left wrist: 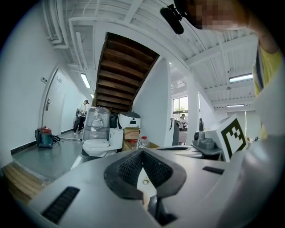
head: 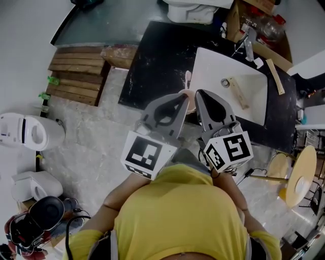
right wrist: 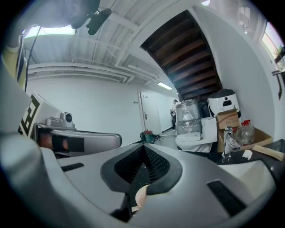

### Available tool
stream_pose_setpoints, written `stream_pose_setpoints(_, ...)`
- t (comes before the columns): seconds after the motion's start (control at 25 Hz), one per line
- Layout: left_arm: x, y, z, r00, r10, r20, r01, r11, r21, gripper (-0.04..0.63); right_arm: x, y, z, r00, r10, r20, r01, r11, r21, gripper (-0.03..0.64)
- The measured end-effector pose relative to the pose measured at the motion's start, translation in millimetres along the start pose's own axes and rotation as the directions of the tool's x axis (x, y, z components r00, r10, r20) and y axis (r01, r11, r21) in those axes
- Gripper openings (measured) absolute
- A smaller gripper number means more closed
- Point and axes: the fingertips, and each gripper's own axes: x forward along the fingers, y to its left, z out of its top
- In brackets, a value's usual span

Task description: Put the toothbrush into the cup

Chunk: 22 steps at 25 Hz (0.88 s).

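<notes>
Head view: you hold both grippers raised close under the camera, above the black counter [head: 152,66]. Left gripper [head: 182,99]: jaws together, nothing between the pads. Right gripper [head: 201,95]: jaws likewise closed and empty. The cup [head: 191,100] sits on the counter just left of the white sink [head: 244,109]. The two jaw tips cover most of it, so only a sliver of its pale rim shows between them. The toothbrush [head: 188,77] shows just past that rim, head uppermost, and appears to stand in the cup. In the sink, a wooden strip [head: 238,92] lies beside the drain [head: 225,82], with the faucet [head: 249,48] at the far edge. A second wooden stick [head: 275,76] lies on the counter right of the basin. On the floor, a wooden pallet [head: 76,73] is to the left and a white toilet [head: 190,11] stands beyond the counter. In the right gripper view, a pale curved edge shows low in the gap behind the closed pads, and your left gripper lies alongside. Your yellow shirt [head: 177,213] fills the lower frame.
</notes>
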Motion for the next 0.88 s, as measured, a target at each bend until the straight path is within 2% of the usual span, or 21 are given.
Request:
stream_pose_setpoints(0.36, -11.4, -16.2, 17.6, 0.999, -0.002, 0.054, 0.000, 0.999, 0.038, 0.009, -31.8, 20.3, 31.3, 0.998, 0.016, 0.062, -0.012, 0.997, -0.072, 0.018)
stream_pose_setpoints(0.88, -20.1, -25.2, 31.5, 0.996, -0.014, 0.092, 0.008, 0.998, 0.065, 0.009, -45.0, 31.6, 39.4, 0.998, 0.018, 0.061, -0.012, 0.996, -0.089, 0.017)
